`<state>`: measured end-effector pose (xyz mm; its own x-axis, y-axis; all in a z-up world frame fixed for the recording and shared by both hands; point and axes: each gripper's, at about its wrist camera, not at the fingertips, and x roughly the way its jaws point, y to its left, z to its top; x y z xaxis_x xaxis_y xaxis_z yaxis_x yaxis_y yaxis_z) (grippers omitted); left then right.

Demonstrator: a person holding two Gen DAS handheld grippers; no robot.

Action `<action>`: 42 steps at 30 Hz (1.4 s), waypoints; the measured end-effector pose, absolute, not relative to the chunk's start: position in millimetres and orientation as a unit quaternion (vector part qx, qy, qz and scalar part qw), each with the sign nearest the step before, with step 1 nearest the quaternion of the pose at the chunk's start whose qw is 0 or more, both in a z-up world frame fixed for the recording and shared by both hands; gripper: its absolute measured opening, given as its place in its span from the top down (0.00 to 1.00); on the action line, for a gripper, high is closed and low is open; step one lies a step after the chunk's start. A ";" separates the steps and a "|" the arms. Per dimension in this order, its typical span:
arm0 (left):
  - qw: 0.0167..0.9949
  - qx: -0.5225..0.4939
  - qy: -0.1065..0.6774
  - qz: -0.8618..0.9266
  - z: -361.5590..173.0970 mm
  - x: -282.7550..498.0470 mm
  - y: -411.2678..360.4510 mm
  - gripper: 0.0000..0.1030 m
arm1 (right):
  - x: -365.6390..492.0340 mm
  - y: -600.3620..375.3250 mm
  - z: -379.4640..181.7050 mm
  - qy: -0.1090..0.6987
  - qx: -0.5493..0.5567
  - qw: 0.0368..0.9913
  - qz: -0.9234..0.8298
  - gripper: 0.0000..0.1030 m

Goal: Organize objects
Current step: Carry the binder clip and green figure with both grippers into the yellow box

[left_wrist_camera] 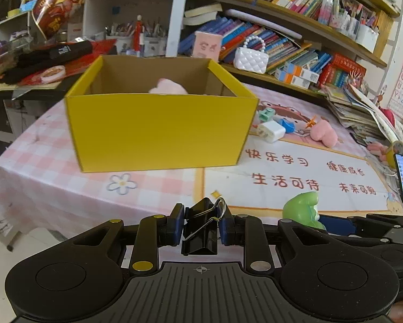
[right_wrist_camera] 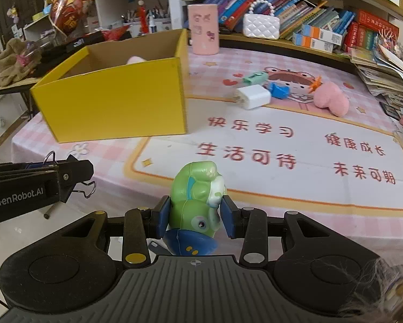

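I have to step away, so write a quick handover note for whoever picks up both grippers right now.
Left gripper: shut on a black binder clip.
Right gripper: shut on a green toy.
Both are short of the yellow box.
Done: one pink plush is in the box.
Left: drop both items in, then the white charger, blue piece, green piece and second pink plush beside the box.
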<state>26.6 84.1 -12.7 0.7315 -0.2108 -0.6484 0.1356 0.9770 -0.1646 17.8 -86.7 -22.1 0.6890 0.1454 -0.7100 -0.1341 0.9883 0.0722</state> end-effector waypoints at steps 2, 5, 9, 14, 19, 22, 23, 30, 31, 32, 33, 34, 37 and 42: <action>0.930 -0.053 0.353 -0.092 -12.0 21.7 91.0 0.76 | 12.3 -77.9 -21.8 0.384 0.007 0.920 0.077 0.64; 0.931 -0.053 0.348 -0.091 -10.8 14.9 102.4 0.76 | 6.4 -66.0 -21.3 0.382 0.005 0.921 0.081 0.64; 0.935 -0.053 0.341 -0.085 -8.8 5.8 117.7 0.76 | -0.1 -47.6 -22.1 0.381 0.000 0.920 0.091 0.64; 0.937 -0.055 0.336 -0.075 -6.9 -3.1 136.0 0.76 | -6.0 -25.0 -20.8 0.375 -0.010 0.921 0.106 0.64; 0.941 -0.056 0.328 -0.069 -2.3 -6.4 146.7 0.76 | -10.4 -5.0 -15.9 0.365 -0.032 0.922 0.123 0.64; 0.942 -0.056 0.324 -0.068 0.7 -3.0 149.1 0.76 | -11.7 5.6 -10.9 0.347 -0.052 0.927 0.133 0.64; 0.943 -0.058 0.320 -0.067 2.1 -1.3 150.8 0.76 | -11.1 8.8 -8.9 0.340 -0.058 0.929 0.136 0.64; 0.959 -0.072 0.271 -0.054 26.7 28.4 158.5 0.76 | 13.0 6.5 12.0 0.307 -0.054 0.941 0.132 0.64; 0.961 -0.073 0.262 -0.051 31.2 34.6 158.7 0.76 | 20.8 4.1 16.8 0.300 -0.049 0.944 0.129 0.64; 0.963 -0.076 0.254 -0.047 35.6 41.8 159.3 0.76 | 28.2 2.3 21.0 0.294 -0.045 0.946 0.128 0.64; 0.965 -0.079 0.246 -0.043 40.6 50.0 159.5 0.76 | 36.9 1.3 25.9 0.286 -0.042 0.949 0.127 0.64; 0.966 -0.082 0.240 -0.041 44.3 56.2 159.7 0.76 | 47.6 0.6 31.9 0.277 -0.040 0.951 0.128 0.64; 0.971 -0.081 0.221 -0.037 53.6 79.7 157.3 0.76 | 74.8 -1.1 46.9 0.252 -0.039 0.958 0.131 0.64; 0.973 -0.076 0.215 -0.025 53.8 116.3 149.0 0.76 | 119.3 -3.6 55.6 0.233 -0.052 0.962 0.134 0.64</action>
